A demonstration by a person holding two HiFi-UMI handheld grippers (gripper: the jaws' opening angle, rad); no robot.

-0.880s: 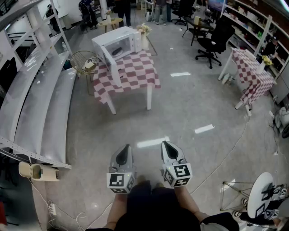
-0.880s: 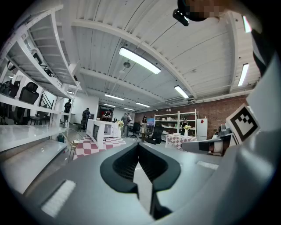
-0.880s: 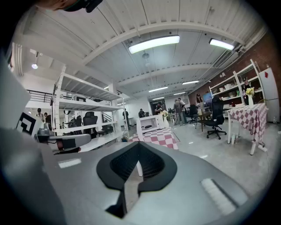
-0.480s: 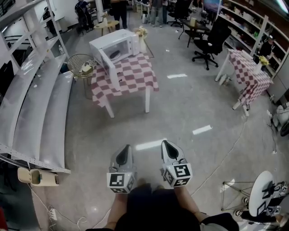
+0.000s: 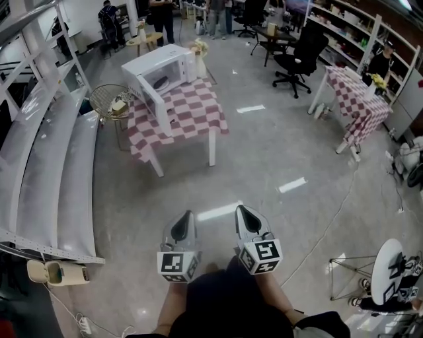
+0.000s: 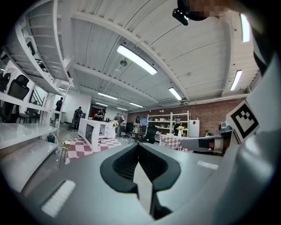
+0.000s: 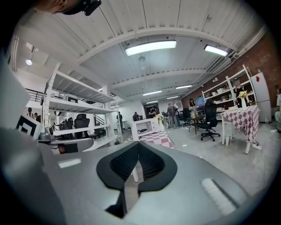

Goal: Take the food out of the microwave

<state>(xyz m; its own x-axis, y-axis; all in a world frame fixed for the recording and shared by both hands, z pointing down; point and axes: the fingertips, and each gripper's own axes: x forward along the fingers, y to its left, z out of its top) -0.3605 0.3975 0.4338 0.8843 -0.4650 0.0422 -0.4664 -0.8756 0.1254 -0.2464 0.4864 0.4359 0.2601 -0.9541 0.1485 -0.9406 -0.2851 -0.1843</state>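
Claws first: how do they stand?

Both sit low and near, side by side above the grey floor (image 5: 277,158). The left claw (image 5: 186,218) is pressed fully together with nothing in it. The right claw (image 5: 242,213) is likewise closed and empty.

And the food?

Well beyond them, far and to the left. A checkered tabletop (image 5: 198,115) carries a white microwave (image 5: 155,56) with its door (image 5: 155,105) standing open. The food (image 5: 160,82), a dark shape I cannot make out further, lies inside the cavity.

Anything around it?

A round wire stand (image 5: 99,91) just left of the tabletop, a vase of flowers (image 5: 199,63) right of the microwave, and people (image 5: 160,16) farther back.
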